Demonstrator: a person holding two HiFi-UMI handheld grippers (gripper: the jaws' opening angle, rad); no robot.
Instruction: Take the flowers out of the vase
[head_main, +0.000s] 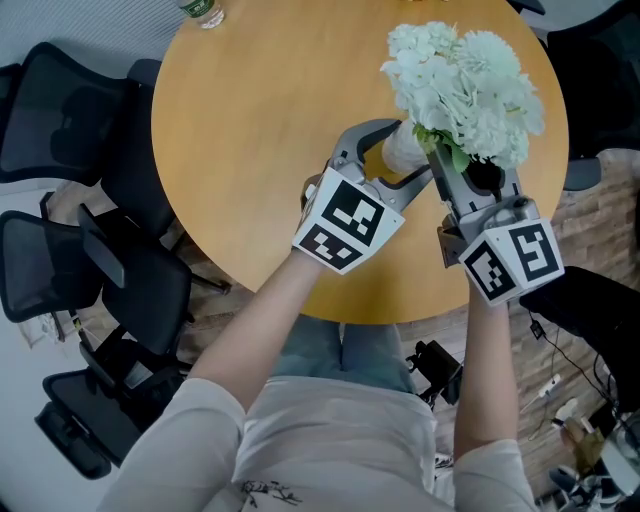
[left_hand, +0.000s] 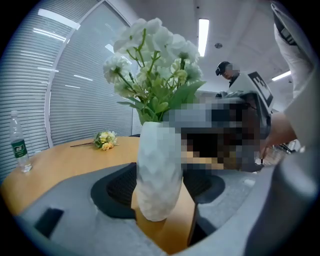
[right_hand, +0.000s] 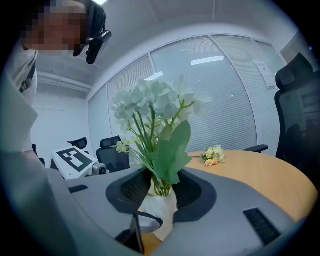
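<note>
White, faceted and narrow, the vase (head_main: 405, 150) stands upright on the round wooden bench (head_main: 260, 120), towards the person's side, with the flowers (head_main: 465, 85) in it: pale blooms on green stems. The left tongs (head_main: 402, 155) are clamped on the vase's body, 1 pad against each side. The right tongs (head_main: 470, 170) straddle the stems just above the vase's mouth. Their 2 pads sit close on either side but do not visibly pinch, so I read them as released.

The step in hand looks like taking hold of the stems. To do it well, gather every stem, not only the broad leaf in front, and close low near the mouth, where they are bunched. Then lift straight up along the vase's axis while the left tongs pin the vase to the bench — a slanted pull could tip it.

The head view hides stems and mouth under the blooms; the right gripper view shows them plainly between its jaws. Only the left gripper view shows the vase's foot on the wood. Both gripper views also catch a small yellow posy (left_hand: 105, 140) lying well apart on the bench — the head view misses it, showing just 1 water bottle (head_main: 203, 10) at the far edge.
</note>
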